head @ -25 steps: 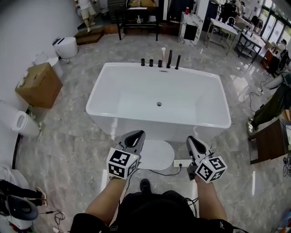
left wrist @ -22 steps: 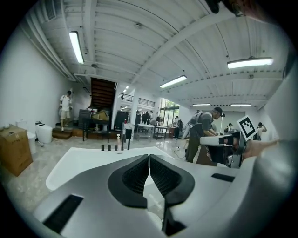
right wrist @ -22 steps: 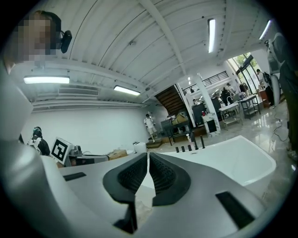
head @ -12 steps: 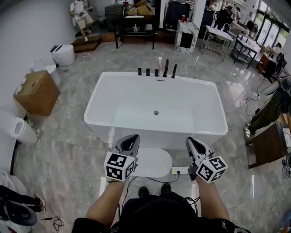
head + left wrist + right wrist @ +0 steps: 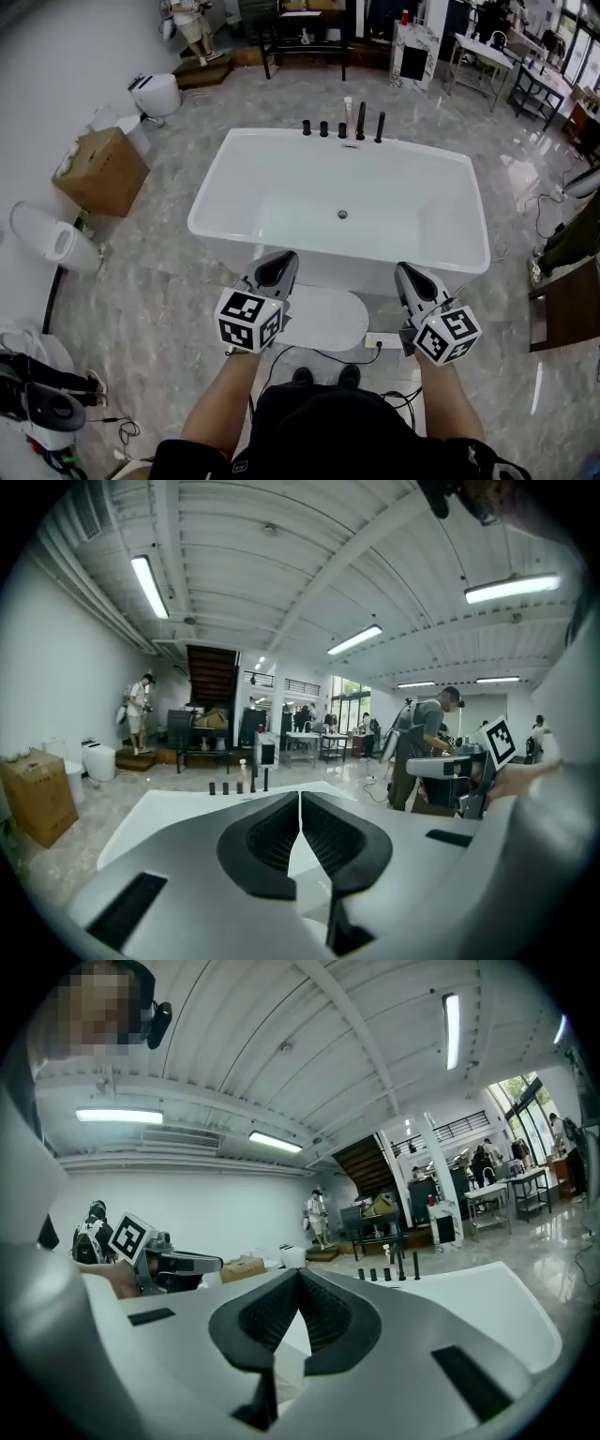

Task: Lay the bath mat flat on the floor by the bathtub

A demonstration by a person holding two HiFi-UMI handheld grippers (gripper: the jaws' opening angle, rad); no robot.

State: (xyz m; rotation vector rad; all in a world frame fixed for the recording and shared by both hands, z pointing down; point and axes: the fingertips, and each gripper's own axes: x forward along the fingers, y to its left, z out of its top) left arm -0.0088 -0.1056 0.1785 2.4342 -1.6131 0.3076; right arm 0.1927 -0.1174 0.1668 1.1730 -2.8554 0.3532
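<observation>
Against the near wall of the tub lay the mat, white and rounded, flat on the floor as far as could be seen, between the two tongs in the head view. The tub held nothing; only its drain marked the bottom, and a row of black taps stood on its far rim. A brown box sat well to the left by the wall, closed, its contents unseen.

The left gripper had its jaws pressed together with nothing between them. The right gripper was likewise closed and empty. Both hovered above the floor, short of the tub.

The floor was grey, glossy marble. A white power strip lay just right of the mat, with a black cord trailing from it toward the person's shoes. A toilet stood far left, a black table beyond the tub.

The left gripper covered the mat's left end, so that edge could not be judged. A person at the top edge was cut off by the frame.
</observation>
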